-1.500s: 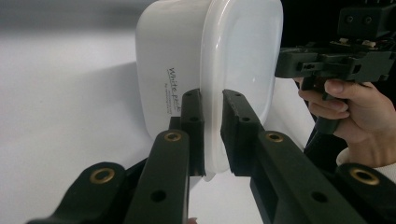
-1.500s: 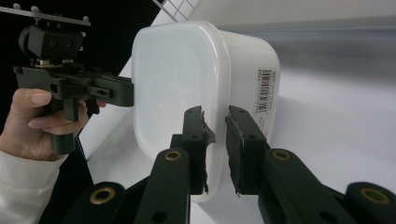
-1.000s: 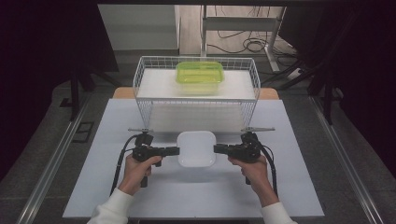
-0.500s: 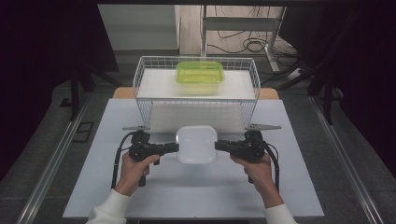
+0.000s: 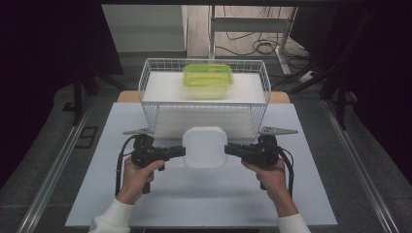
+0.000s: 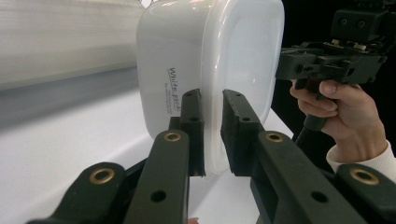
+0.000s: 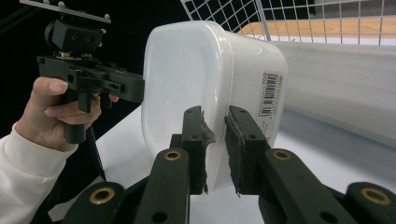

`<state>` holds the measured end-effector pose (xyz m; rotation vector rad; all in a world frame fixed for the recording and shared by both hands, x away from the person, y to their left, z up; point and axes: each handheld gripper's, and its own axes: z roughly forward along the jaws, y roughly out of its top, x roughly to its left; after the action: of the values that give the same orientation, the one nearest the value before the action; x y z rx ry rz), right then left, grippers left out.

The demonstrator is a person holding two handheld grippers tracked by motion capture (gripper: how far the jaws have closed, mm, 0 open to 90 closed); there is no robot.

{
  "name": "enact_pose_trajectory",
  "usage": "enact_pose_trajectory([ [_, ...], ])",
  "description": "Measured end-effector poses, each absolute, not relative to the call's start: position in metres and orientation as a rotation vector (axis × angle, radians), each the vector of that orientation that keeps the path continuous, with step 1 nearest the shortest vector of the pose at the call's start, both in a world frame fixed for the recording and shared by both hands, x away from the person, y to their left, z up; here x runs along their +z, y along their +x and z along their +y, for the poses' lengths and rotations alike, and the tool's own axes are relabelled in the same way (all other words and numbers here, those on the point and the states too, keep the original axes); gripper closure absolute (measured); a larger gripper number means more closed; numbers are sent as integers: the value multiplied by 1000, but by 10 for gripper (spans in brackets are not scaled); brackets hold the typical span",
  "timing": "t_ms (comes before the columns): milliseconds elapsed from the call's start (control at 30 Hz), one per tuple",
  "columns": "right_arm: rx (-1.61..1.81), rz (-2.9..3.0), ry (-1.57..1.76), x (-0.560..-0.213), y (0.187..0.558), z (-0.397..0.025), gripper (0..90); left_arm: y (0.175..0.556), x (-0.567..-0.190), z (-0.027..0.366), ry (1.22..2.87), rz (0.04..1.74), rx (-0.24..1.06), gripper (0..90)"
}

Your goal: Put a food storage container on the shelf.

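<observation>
A white lidded plastic container (image 5: pixel 204 146) hangs a little above the white table, held from both sides just in front of the wire basket (image 5: pixel 154 99). My left gripper (image 5: pixel 181 151) is shut on the rim of its left edge, and the left gripper view shows the jaws pinching the lid lip of the container (image 6: pixel 210 70). My right gripper (image 5: pixel 228 150) is shut on the rim of its right edge, where the container (image 7: pixel 205 79) carries a barcode label. A green lidded container (image 5: pixel 207 80) sits inside the basket at the back.
The wire basket stands on a white platform at the table's far middle, its front wall close behind the lifted container. White table surface (image 5: pixel 204 194) stretches in front of the hands. Dark floor, cables and stand legs surround the table.
Both grippers have carried the white container forward toward the basket and slightly upward. Their grip on its two edges is unchanged.
</observation>
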<state>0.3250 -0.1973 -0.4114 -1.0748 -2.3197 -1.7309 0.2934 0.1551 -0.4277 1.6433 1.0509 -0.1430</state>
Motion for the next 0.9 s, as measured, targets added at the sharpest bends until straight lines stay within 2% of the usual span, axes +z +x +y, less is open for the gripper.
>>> enact_pose_trajectory([
  [533,-1778,-2342,-1039,-397,320,-199,773,288,-411,154,1653,1011,-87,799],
  [900,-1837,-2339,-1007,-377,326,-196,773,295,-387,157,1659,983,-46,799],
])
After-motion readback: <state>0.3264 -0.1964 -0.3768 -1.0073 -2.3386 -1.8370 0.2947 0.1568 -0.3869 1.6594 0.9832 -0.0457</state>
